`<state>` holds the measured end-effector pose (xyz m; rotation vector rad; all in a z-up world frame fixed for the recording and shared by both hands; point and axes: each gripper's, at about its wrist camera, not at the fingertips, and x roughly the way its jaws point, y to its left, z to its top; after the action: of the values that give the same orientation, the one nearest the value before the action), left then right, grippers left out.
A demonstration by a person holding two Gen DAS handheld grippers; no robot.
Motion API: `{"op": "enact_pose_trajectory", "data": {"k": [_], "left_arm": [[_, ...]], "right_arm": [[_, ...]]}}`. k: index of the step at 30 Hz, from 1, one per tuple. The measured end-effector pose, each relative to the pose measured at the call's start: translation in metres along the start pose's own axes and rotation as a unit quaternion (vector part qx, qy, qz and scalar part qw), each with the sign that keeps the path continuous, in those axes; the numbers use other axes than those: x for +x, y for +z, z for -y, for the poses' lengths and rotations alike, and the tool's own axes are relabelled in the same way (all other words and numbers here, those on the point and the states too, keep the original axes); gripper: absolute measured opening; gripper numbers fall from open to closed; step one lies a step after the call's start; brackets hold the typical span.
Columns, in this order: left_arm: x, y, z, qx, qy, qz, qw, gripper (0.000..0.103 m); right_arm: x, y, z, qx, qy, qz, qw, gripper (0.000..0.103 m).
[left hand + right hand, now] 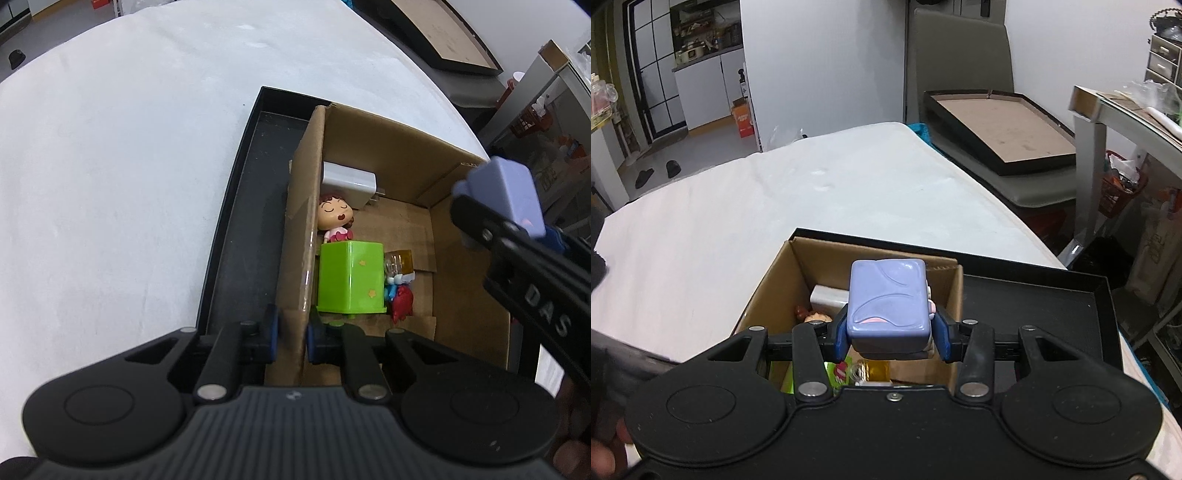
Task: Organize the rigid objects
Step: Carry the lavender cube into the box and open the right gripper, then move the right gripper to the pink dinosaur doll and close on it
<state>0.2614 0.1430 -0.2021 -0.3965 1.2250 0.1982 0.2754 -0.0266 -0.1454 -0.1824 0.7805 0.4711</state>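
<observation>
Two wrist cameras, both close over the cardboard box (388, 177)

The left view looks steeply down into it from its left wall; the right view looks forward across the table (775, 206) into the room. Both share the box interior.

cardboard box (388, 155) left side: crowded by green box (351, 277), doll (334, 218), charger (349, 177) | right floor: bare

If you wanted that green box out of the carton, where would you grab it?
Grip the green box across its two flat long sides, coming straight down from above. It lies flat on the floor of the cardboard carton, with the carton wall tight on one side and small toys on the other, so the jaws must slip in narrowly.
</observation>
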Motion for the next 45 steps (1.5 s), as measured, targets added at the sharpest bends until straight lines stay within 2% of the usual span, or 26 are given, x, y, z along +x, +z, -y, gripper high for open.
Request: {"op": "enact_pose_trajectory", "data": {"k": [5, 22, 26, 29, 34, 38, 41, 45], "left_arm": [[0.000, -0.002, 0.000, 0.003, -0.002, 0.004, 1.0000, 0.014], [-0.002, -0.003, 0.008, 0.004, 0.016, 0.002, 0.9999, 0.014], [-0.004, -0.005, 0.008, -0.001, 0.025, 0.003, 0.9997, 0.013], [-0.005, -0.006, 0.008, -0.007, 0.028, 0.001, 0.9996, 0.014], [-0.008, -0.003, 0.017, 0.003, 0.053, 0.003, 0.9986, 0.017], [-0.014, -0.004, 0.022, 0.009, 0.070, 0.010, 0.9975, 0.018], [-0.017, -0.003, 0.026, 0.016, 0.082, 0.014, 0.9964, 0.024], [-0.022, -0.004, 0.034, 0.026, 0.095, 0.025, 0.9948, 0.040]], "right_arm": [[0.011, 0.004, -0.004, 0.001, -0.010, -0.025, 1.000, 0.045], [-0.024, -0.017, 0.041, 0.042, -0.018, 0.000, 0.999, 0.046], [-0.028, -0.023, 0.056, 0.060, -0.027, 0.003, 0.998, 0.054], [-0.028, -0.028, 0.064, 0.069, -0.029, 0.000, 0.997, 0.055], [-0.027, -0.035, 0.077, 0.080, -0.030, -0.003, 0.996, 0.055], [-0.031, -0.042, 0.085, 0.088, -0.032, -0.001, 0.996, 0.060], [-0.032, -0.049, 0.093, 0.094, -0.038, -0.003, 0.995, 0.063], [-0.032, -0.057, 0.104, 0.097, -0.042, -0.009, 0.994, 0.064]]}}
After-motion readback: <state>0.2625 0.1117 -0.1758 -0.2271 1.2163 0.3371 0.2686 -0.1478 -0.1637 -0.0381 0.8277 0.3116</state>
